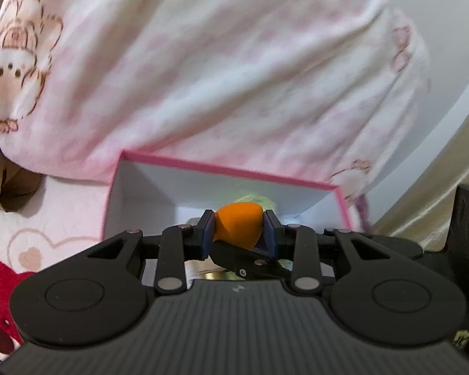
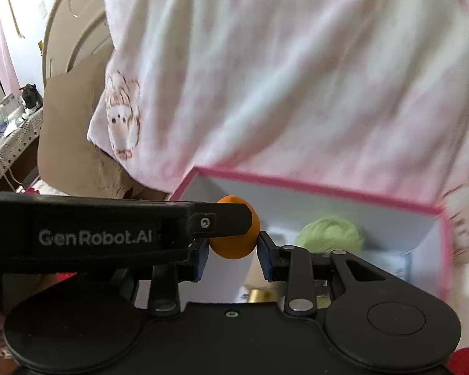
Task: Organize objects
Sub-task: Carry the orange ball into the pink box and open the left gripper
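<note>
Small orange egg-shaped foam piece (image 1: 239,223) sat between left gripper (image 1: 238,229) pads, above open pink-rimmed white cardboard box (image 1: 225,168). Right gripper (image 2: 233,250) came in from the right, its finger crossing under the egg; egg also sat between its pads. Pale green fluffy ball (image 2: 330,232) lay inside box, right of egg. Pink-and-white printed fleece blanket (image 1: 203,62) bunched behind box

Left wrist view: sits behind its own fingers, facing forward and downward, close over the pink-rimmed box (image 1: 228,168), which fills 6 o'clock to centre; pink printed blanket (image 1: 222,72) at 12. Right wrist view: same downward tilt, box (image 2: 322,189) centre to 4 o'clock, blanket (image 2: 297,78) at 12. Both share box, blanket and the orange object (image 1: 239,225) (image 2: 234,243).
</note>
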### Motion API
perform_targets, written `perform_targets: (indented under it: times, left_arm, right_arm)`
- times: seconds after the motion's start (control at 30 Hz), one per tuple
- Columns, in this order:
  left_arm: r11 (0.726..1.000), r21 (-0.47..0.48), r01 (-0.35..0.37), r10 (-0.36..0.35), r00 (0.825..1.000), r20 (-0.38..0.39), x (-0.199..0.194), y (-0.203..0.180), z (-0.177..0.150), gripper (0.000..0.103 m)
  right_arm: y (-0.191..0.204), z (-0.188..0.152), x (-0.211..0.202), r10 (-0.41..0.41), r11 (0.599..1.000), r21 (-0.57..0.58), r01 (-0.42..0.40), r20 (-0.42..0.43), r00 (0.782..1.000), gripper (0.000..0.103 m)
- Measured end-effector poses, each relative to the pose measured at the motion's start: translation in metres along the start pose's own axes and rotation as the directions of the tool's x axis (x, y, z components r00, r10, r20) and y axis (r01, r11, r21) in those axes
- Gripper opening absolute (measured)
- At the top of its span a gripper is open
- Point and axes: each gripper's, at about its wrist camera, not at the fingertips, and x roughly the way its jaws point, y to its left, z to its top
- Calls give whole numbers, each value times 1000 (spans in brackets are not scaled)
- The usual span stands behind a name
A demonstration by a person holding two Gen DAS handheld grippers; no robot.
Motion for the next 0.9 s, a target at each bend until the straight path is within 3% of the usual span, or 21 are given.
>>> perform_targets:
  times: [0.17, 0.43, 0.7, 0.9]
  left_arm:
    - [998, 16, -57, 58, 998, -36, 18, 18, -5, 32]
    - [995, -3, -98, 97, 993, -59, 37, 33, -10, 31]
    - [992, -66, -107, 107, 994, -10, 40, 45, -11, 31]
    - [990, -96, -108, 108, 994, -1, 34, 49, -9, 40]
  right_arm:
    - [5, -3, 34, 25, 1000, -10, -25, -59, 998, 38]
    - [17, -4, 61, -20, 996, -91, 11, -100, 995, 40]
    - [23, 5, 75, -73, 986, -157, 52, -129, 989, 40]
    - [25, 10, 76, -101, 980, -181, 79, -112, 989, 43]
